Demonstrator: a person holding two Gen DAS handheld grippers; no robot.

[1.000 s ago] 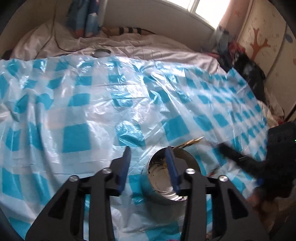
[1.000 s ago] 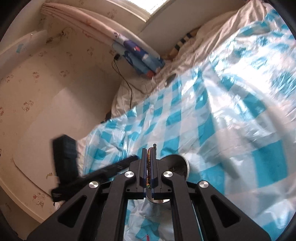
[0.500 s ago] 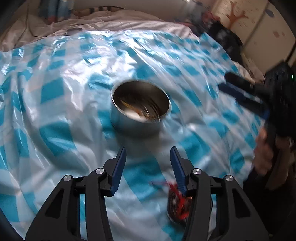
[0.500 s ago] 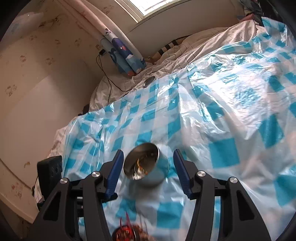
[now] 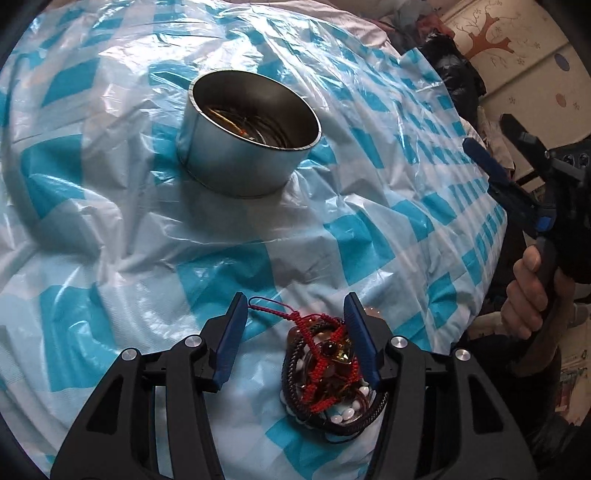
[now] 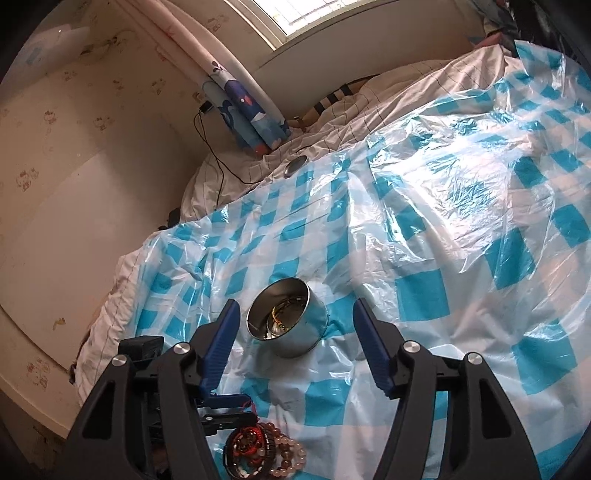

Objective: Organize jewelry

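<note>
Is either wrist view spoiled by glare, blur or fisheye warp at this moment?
Left wrist: sharp, mild sheen on the plastic sheet, tin and bracelet pile clear. Right wrist: window blown out, strong glare on the sheet, edges curved, tin interior dim but readable.

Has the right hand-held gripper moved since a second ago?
Yes. The right hand-held gripper has pulled back and opened: the round silver metal tin, formerly under its fingertips, now sits ahead.

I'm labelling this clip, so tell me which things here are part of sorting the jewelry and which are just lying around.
Part of the job:
- metal tin with pieces already inside
- pile of bracelets on the checked plastic sheet
- left gripper, open beside the pile
- right gripper, open

Just lying around:
- rolled blue curtain
- black cable
- small round lid
</note>
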